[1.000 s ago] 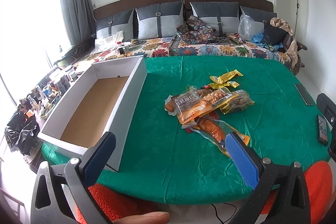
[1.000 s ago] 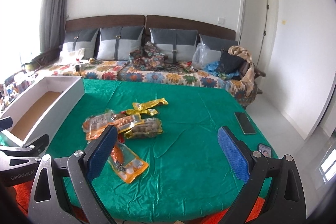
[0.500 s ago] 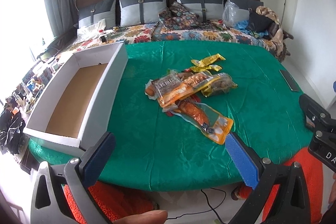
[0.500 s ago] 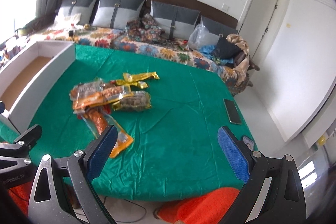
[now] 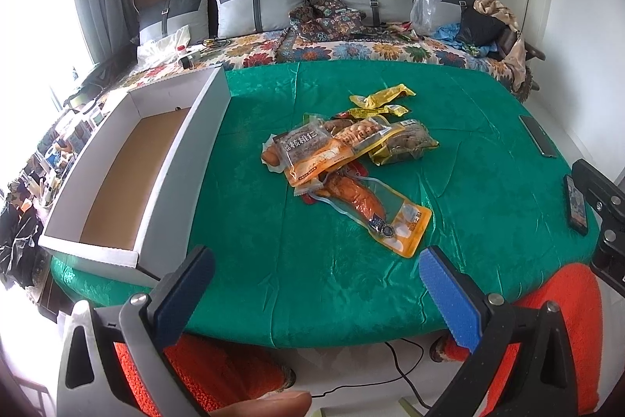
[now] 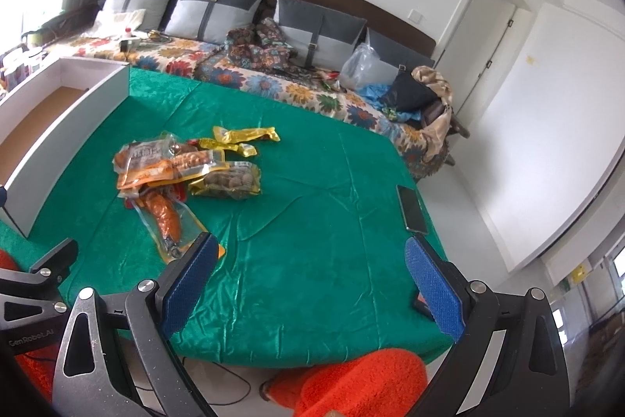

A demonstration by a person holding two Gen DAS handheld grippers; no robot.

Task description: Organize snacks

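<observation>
While I held both the left gripper (image 5: 312, 284) and the right gripper (image 6: 310, 266) with fingers spread wide and gripping nothing near the table's front edge, the snack packets (image 5: 343, 155) lay heaped mid-cloth, right of the white box (image 5: 187, 143).

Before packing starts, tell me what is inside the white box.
The white box shows only its bare brown cardboard floor; no snack lies on the visible part. Its near wall hides the strip of floor just behind it, in both views.
</observation>
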